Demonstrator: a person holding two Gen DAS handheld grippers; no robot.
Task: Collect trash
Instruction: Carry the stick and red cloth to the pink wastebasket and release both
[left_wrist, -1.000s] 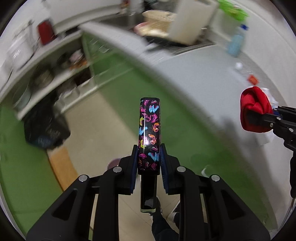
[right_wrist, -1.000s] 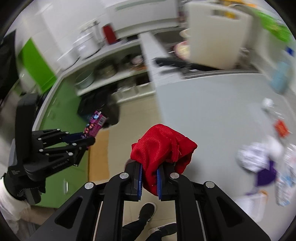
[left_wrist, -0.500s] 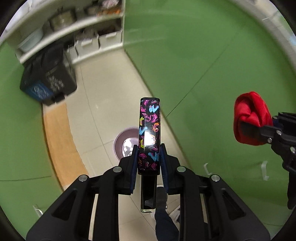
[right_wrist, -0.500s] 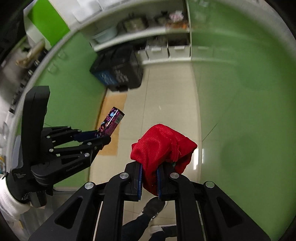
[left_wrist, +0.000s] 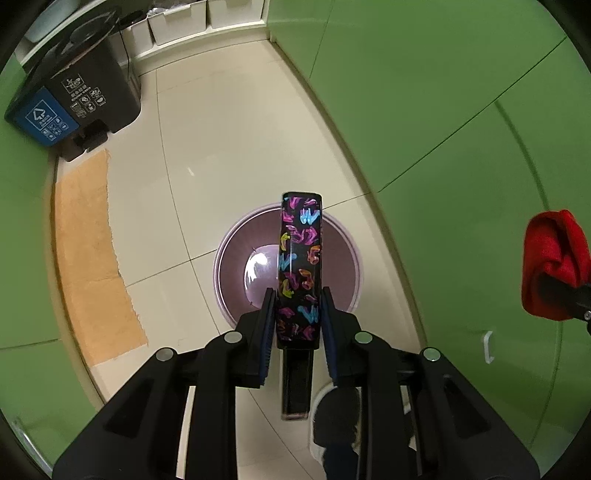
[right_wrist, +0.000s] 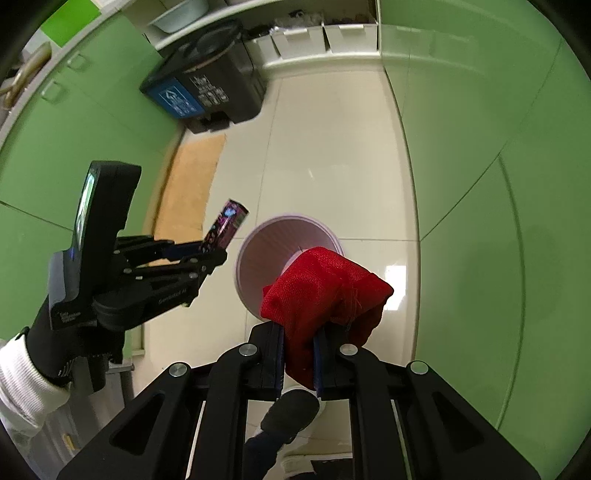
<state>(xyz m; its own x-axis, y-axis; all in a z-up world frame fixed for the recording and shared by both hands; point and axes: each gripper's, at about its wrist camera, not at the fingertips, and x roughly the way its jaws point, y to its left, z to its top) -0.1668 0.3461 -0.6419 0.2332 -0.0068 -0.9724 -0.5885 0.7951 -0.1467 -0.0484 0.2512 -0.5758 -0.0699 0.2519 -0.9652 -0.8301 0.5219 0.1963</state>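
My left gripper (left_wrist: 297, 314) is shut on a slim black box with colourful squiggles (left_wrist: 300, 258) and holds it directly above a round pinkish-purple waste bin (left_wrist: 236, 266) on the floor. The box also shows in the right wrist view (right_wrist: 225, 225), left of the bin (right_wrist: 258, 254). My right gripper (right_wrist: 299, 354) is shut on a crumpled red cloth (right_wrist: 325, 295), held above the bin's right side. The cloth also shows at the right edge of the left wrist view (left_wrist: 550, 266).
A black and blue recycling bin (left_wrist: 70, 92) stands at the far left by white storage boxes (left_wrist: 177, 18). An orange floor mat (left_wrist: 88, 251) lies along the left cabinets. Green cabinet doors (left_wrist: 461, 147) flank the tiled floor. A dark shoe (right_wrist: 291, 410) shows below.
Both grippers swung down from the countertop toward the floor. The waste bin came into view and now sits beneath the held box and cloth.
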